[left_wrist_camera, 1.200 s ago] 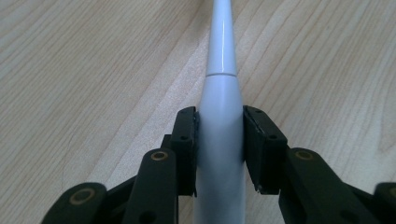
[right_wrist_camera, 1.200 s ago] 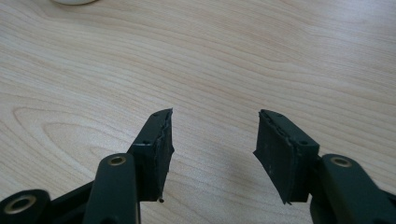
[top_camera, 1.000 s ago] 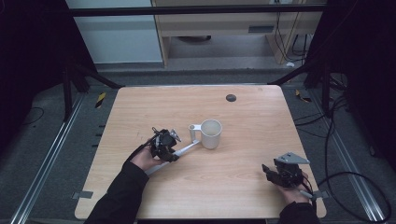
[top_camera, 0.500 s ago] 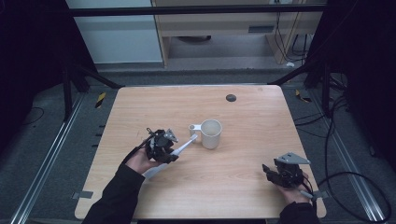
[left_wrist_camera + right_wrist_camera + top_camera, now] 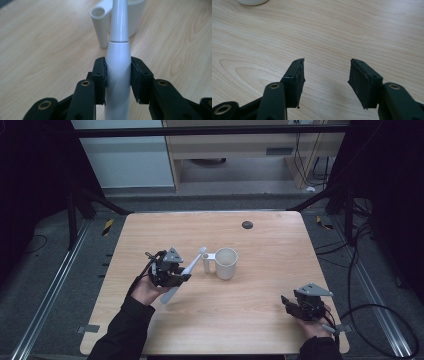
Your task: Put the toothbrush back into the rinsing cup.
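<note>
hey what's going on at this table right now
A person holds a gripper in each hand at a wooden table. The left gripper has its jaws shut on a white electric toothbrush, lifted and angled toward a white cup with a small tube holder on its side. The right gripper waits open above bare wood near the table's near right corner.

My high view is soft and grainy, the table (image 5: 260, 320) evenly lit, its surroundings black. Both gripper views are bright; glare streaks the toothbrush (image 5: 119, 47), near jaws blur.
</note>
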Tool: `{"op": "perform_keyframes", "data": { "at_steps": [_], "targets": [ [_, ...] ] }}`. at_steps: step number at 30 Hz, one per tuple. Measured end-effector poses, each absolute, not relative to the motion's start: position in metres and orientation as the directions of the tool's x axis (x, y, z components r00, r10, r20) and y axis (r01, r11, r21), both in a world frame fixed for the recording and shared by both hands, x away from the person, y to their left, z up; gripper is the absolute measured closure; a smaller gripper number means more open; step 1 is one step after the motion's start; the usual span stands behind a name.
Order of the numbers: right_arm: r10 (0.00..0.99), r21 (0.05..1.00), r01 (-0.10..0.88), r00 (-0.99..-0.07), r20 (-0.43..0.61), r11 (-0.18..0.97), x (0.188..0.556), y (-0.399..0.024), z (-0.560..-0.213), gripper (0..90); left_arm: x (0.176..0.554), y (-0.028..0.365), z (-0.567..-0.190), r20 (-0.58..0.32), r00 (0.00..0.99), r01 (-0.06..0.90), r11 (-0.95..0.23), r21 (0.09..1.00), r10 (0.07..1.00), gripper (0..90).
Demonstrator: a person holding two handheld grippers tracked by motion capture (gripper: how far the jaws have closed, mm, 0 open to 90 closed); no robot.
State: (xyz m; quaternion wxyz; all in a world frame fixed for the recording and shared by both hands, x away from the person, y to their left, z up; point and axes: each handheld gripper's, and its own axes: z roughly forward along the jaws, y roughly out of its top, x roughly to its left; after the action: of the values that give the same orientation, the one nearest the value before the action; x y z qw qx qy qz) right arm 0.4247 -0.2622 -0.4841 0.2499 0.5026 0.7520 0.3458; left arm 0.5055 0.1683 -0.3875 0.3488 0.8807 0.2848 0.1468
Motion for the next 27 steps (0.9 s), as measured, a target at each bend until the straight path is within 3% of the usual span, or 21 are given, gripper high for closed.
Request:
{"op": "perform_keyframes", "data": {
  "at_steps": [13,27],
  "targets": [
    [0.929,0.772,0.58,-0.369,-0.035,0.259,0.425,-0.262,-0.485,45.9,0.506,0.158,-0.365,0.07,0.729,0.327,-0.437,0.838,0.68,66.3],
    [0.927,0.774,0.577,-0.374,-0.031,0.259,0.426,-0.261,-0.485,46.0,0.514,0.138,-0.356,0.047,0.7,0.252,-0.307,0.918,0.713,66.3]
  ]
}}
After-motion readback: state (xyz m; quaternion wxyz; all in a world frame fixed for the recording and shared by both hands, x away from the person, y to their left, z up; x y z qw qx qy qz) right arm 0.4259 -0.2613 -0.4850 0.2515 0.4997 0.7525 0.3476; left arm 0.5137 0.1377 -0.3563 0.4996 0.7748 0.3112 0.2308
